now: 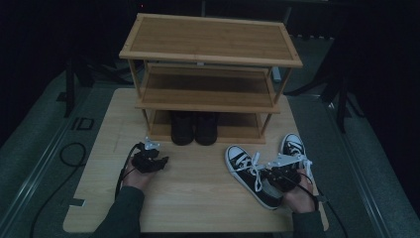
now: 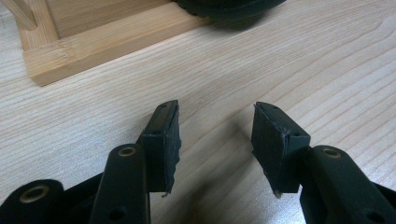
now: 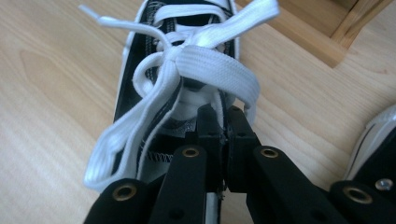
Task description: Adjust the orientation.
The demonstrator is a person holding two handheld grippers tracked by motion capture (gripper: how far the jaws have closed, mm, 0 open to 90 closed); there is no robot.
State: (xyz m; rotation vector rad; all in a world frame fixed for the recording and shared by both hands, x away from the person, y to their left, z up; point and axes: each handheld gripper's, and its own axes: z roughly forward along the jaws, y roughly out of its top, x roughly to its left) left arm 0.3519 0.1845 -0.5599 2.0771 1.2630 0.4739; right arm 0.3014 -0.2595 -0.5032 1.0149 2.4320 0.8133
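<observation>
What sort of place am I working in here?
Probably a staged test setup, not a home: a wooden shoe rack stands on a light table, with sneakers beside it, dark surroundings and floor cables.

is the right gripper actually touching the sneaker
Touching. In the right gripper view the right gripper has its jaws shut on the near sneaker, pinching its back edge just behind the white lace bow.

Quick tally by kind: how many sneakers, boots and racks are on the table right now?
Sneakers: 2, near one and far one, both on the table
Boots: 2, left and right, on the bottom shelf
Rack: 1
Total: 5
</observation>
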